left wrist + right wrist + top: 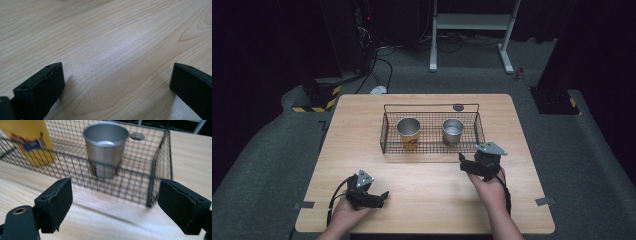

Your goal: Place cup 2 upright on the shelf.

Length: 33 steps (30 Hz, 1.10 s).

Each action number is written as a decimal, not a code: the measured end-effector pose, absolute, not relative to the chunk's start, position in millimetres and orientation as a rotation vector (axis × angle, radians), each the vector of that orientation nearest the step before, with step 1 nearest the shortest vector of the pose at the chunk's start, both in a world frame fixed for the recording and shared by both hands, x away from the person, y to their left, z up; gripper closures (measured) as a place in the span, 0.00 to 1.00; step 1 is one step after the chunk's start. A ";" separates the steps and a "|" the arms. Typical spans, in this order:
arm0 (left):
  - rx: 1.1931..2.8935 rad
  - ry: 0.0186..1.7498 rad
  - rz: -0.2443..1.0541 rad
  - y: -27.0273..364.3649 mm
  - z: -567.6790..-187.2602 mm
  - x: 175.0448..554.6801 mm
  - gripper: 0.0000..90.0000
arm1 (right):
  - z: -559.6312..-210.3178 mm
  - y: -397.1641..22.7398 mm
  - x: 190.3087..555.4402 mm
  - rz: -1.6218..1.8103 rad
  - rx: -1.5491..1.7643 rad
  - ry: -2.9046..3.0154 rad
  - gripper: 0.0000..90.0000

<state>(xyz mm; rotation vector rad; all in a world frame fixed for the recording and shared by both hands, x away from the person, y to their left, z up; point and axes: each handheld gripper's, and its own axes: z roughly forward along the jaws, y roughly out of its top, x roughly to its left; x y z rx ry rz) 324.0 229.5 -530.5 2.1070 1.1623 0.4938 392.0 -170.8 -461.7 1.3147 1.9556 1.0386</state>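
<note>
A black wire basket point(386, 134) sits on the wooden table point(362, 115) and holds a yellow cup point(408, 133) at its left and a steel cup point(452, 131) at its right. My right gripper point(466, 163) hovers open just in front of the basket's right end. In the right gripper view the steel cup point(106, 147) stands upright behind the mesh point(160, 152), between my open jaws, with the yellow cup point(30, 140) at the left. My left gripper point(382, 198) rests open near the table's front left, over bare wood point(112, 50).
A small round dark disc point(458, 107) lies on the table behind the basket. Tape marks sit at the table's front corners point(304, 205). Beyond the table stand a white frame point(472, 22), cables and a yellow-and-black striped base point(317, 102) on the grey floor.
</note>
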 end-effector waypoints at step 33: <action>2.094 1.184 0.501 229.1 -530.7 324.8 0.00 | -524.8 -212.4 350.9 0.847 1.510 2.047 0.15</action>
